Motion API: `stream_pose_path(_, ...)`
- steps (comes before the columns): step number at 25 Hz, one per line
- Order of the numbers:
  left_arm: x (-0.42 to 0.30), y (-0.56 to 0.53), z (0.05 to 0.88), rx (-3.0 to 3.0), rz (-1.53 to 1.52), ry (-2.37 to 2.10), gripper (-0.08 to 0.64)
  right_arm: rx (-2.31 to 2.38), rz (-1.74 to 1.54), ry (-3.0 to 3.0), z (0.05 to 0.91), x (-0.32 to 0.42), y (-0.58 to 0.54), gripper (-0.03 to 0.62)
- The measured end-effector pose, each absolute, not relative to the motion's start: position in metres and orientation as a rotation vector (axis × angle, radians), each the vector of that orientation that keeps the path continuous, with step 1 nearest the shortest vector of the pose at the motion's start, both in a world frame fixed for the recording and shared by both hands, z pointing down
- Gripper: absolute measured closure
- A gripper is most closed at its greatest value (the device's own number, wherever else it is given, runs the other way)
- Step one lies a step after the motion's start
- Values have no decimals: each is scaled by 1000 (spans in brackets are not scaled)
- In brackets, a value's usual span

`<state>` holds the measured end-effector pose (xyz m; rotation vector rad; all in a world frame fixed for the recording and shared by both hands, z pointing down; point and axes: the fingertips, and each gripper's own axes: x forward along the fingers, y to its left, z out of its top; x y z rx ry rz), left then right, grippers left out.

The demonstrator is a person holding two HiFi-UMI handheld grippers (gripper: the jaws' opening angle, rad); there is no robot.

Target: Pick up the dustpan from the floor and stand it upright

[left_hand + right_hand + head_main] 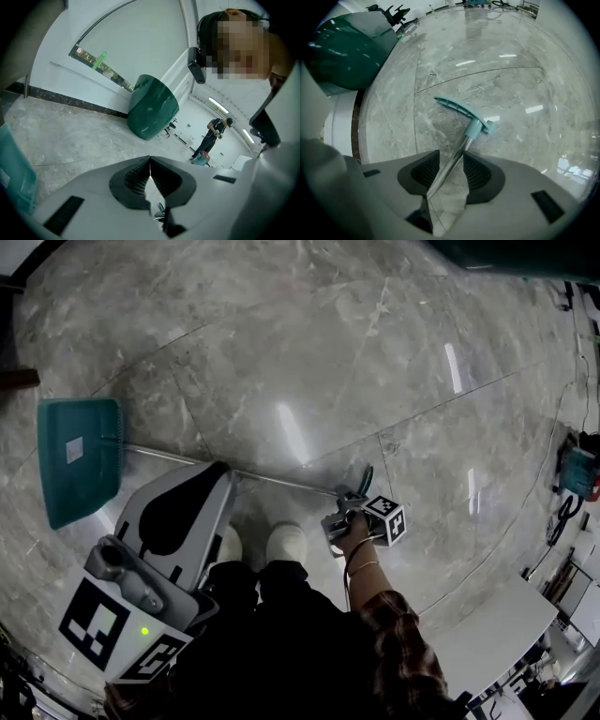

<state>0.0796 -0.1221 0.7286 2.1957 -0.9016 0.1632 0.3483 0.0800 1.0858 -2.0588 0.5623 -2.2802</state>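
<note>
Dustpan [80, 460] lies flat on the floor, pan at 9 o'clock, shaft [461, 146] running toward 3 o'clock. Your right gripper [451, 164] straddles the shaft, jaws apart, not yet clamped. Close squarely below the teal grip [457, 110] before lifting, or it may swivel. Left gripper [150, 164] is clenched and empty. Count: one dustpan, two grippers.

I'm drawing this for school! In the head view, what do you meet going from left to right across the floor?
Dustpan scoop → left gripper → white shoes → right gripper.
</note>
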Motion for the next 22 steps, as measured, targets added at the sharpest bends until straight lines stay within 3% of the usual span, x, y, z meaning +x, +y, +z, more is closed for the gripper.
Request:
stream_pose_path(12, 77, -126, 728, 2207, 92, -861, 548, -2115, -2231, 375, 1113, 355, 93, 436)
stream_pose_path(22, 77, -120, 724, 2193, 103, -866, 548, -2025, -2103, 368, 1090, 355, 82, 481)
